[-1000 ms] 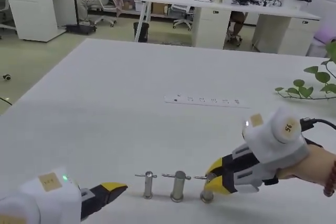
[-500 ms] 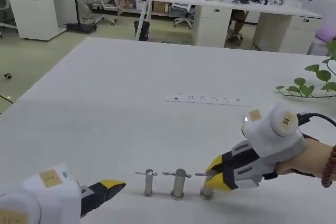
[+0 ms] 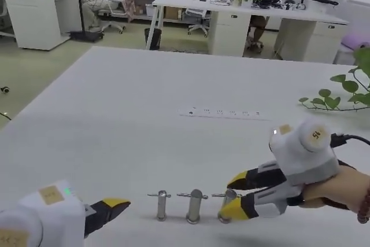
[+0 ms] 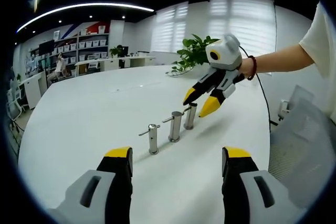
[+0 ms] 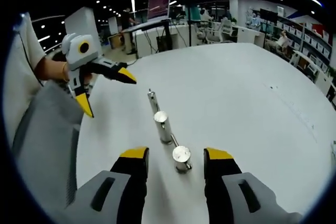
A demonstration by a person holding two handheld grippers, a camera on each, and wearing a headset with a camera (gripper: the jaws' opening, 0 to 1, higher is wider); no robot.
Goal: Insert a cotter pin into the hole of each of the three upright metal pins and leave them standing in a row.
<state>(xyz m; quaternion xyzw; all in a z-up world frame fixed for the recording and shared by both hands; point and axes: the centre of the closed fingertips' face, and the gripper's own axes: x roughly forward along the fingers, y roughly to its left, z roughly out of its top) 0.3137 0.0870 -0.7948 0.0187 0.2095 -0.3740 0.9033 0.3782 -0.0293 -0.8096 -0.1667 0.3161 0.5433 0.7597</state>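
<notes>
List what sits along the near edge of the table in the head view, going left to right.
Left tongs → first metal pin → second metal pin → third metal pin, standing between the open jaws of the right tongs → the hand holding them.

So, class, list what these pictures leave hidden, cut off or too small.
Head view: the base of the rightmost upright silver metal pin is hidden behind the yellow tip of the right claw.
Head view: the left claw is cut off by the bottom edge.
All views: pin holes too small to see.
</notes>
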